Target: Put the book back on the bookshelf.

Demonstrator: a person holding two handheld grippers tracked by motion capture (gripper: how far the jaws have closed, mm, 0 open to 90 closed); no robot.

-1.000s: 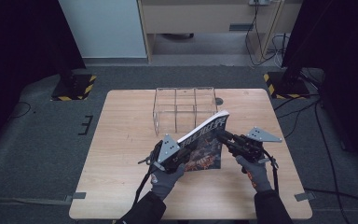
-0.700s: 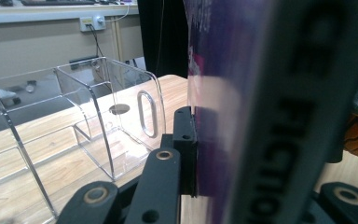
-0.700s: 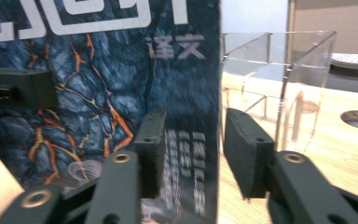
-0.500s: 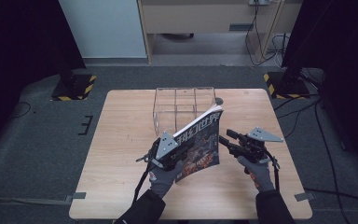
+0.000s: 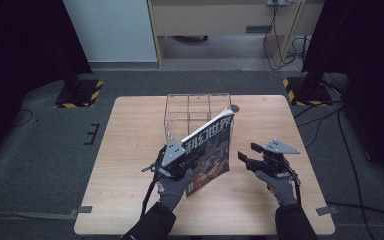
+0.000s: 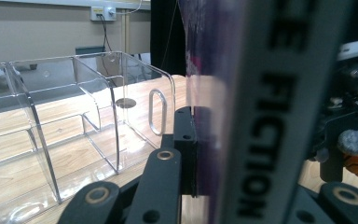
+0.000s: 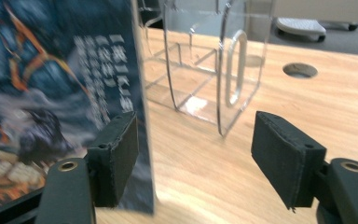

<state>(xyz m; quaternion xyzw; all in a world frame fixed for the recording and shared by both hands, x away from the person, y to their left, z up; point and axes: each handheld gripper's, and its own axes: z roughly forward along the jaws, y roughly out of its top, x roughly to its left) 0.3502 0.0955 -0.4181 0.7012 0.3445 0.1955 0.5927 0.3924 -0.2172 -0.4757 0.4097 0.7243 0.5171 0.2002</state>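
A magazine with a dark illustrated cover stands tilted, nearly upright, above the middle of the wooden table. My left gripper is shut on its lower edge; in the left gripper view the white spine fills the space between the jaws. My right gripper hovers open just right of the magazine, holding nothing. In the right gripper view its pads stand wide apart, the left one close beside the cover.
A clear acrylic organizer with dividers and a slot handle stands behind the magazine, toward the table's far edge. A round cable hole lies to its right. Bare wood lies left and front.
The left gripper has lifted and tipped the magazine from a low slant to nearly upright. The right gripper has come off its edge and drawn back to the right.
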